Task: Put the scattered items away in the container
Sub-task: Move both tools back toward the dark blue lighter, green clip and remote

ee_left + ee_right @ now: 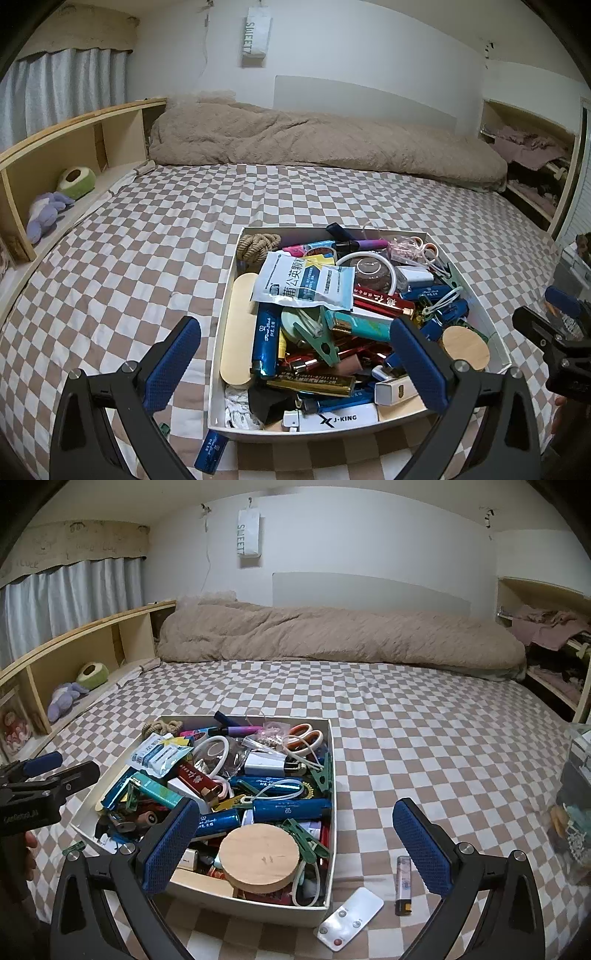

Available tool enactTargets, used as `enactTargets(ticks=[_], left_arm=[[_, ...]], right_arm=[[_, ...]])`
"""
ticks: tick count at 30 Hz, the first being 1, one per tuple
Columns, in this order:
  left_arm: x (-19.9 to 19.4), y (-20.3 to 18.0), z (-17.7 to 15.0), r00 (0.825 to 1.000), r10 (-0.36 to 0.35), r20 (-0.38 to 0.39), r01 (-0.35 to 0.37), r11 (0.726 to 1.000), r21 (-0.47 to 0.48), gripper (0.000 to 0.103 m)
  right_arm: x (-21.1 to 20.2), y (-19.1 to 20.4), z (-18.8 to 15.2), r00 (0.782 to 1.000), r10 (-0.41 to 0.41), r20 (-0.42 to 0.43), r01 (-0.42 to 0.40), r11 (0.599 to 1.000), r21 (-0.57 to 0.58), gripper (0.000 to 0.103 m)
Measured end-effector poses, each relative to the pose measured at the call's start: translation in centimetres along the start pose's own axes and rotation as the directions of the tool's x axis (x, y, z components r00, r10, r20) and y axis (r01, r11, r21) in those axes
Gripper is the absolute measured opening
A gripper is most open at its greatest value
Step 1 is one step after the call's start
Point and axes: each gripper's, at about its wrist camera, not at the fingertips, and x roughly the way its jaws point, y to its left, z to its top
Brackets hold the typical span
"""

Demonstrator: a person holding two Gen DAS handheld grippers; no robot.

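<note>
A white box (pixel 314 435) (pixel 240 901) crammed with pens, clips, lighters, a rope, scissors and a round wooden lid (pixel 261 856) stands on the checkered bed. My left gripper (pixel 295 365) is open, its right pad over the box's contents, and holds nothing. My right gripper (pixel 295 845) is open too, above the box's near right corner. Loose on the sheet lie a blue lighter (pixel 210 456) and a small green clip (pixel 164 428) (pixel 74 847) by the box's left front. To the right of the box lie a white remote (pixel 351 917) and a clear lighter (pixel 403 884).
A rolled beige blanket (pixel 332 638) lies along the far wall. A wooden shelf (pixel 55 147) with plush toys borders the bed's left side. A clear container (pixel 576 794) sits at the right edge. Shelves with clothes (pixel 546 627) stand at the far right.
</note>
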Motion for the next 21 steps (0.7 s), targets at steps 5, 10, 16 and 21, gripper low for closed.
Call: enactTargets(ticks=[5,10,16,21], left_arm=[[-0.7,0.4,0.1,0.999,0.044,0.022,-0.043,0.999,-0.014,0.103],[-1.2,1.0,0.2,0.998,0.051,0.029,-0.05,0.998,-0.031,0.103],[-1.9,1.1,0.2,0.998,0.054,0.038,-0.053,0.998,-0.026,0.103],[-2.7,1.1,0.2,0.998,0.049,0.05,-0.048,0.999,-0.018,0.103]], right_arm=[[-0.9,-0.4,0.2,1.0,-0.002,0.017,0.002,1.0,0.01,0.103],[-1.8,-0.4,0.2,0.999,-0.005,0.032,0.005,1.0,0.008,0.103],[-2.7,-0.7,0.1,0.999,-0.013,0.042,0.013,1.0,0.009,0.103],[-3.4,-1.2,0.0,0.998,-0.029,0.05,0.029,0.999,0.014,0.103]])
